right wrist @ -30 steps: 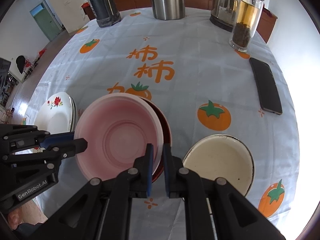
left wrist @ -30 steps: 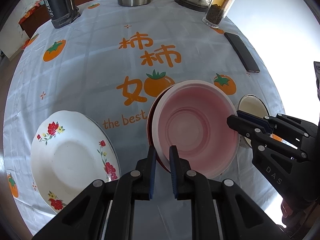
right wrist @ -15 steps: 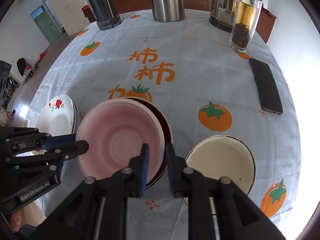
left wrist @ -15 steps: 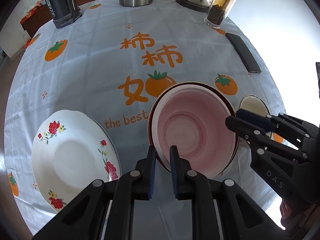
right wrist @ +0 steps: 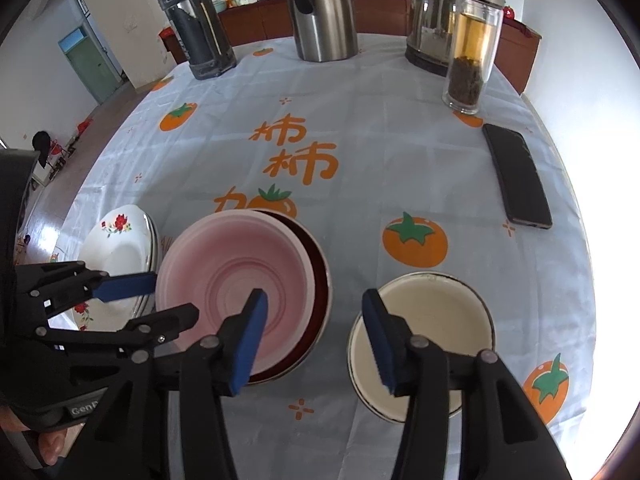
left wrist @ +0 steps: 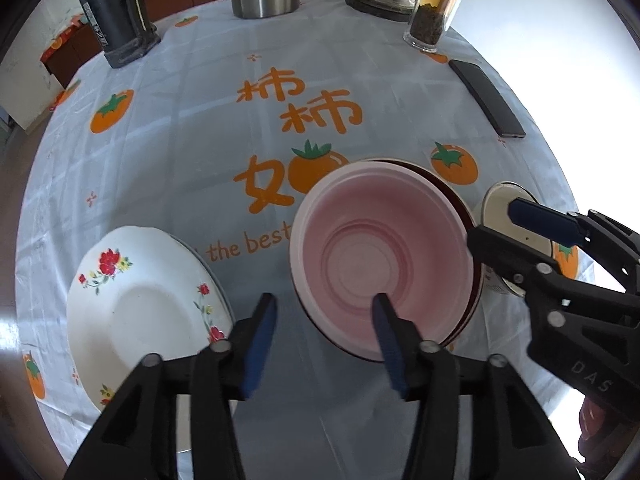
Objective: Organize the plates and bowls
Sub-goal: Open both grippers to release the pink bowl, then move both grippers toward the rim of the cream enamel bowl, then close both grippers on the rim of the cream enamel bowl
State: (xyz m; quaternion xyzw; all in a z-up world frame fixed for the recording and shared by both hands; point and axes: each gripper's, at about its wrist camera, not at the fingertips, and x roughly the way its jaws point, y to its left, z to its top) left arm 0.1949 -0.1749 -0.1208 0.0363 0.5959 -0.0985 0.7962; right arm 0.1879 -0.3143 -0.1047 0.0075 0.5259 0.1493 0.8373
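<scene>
My left gripper point(left wrist: 324, 336) and right gripper point(right wrist: 316, 340) are both opening, pinching nothing. The pink bowl point(left wrist: 384, 256) sits nested in the dark red bowl point(right wrist: 320, 276) on the tablecloth point(left wrist: 200, 140), slightly off-center toward the flowered plates point(left wrist: 140, 312). My 2 inner fingers hang over its rim; lifting carelessly could catch it and tip it. The cream bowl point(right wrist: 432, 312) is close beside.

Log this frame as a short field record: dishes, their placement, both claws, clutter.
pink bowl: nested in dark red bowl, mid-table
floral plates: stacked, left of the pink bowl
cream enamel bowl: alone, right of the pink bowl
left claw: jaws opening, astride the pink bowl's near rim, pads clear
right claw: jaws opening, nothing held
phone: far right
</scene>
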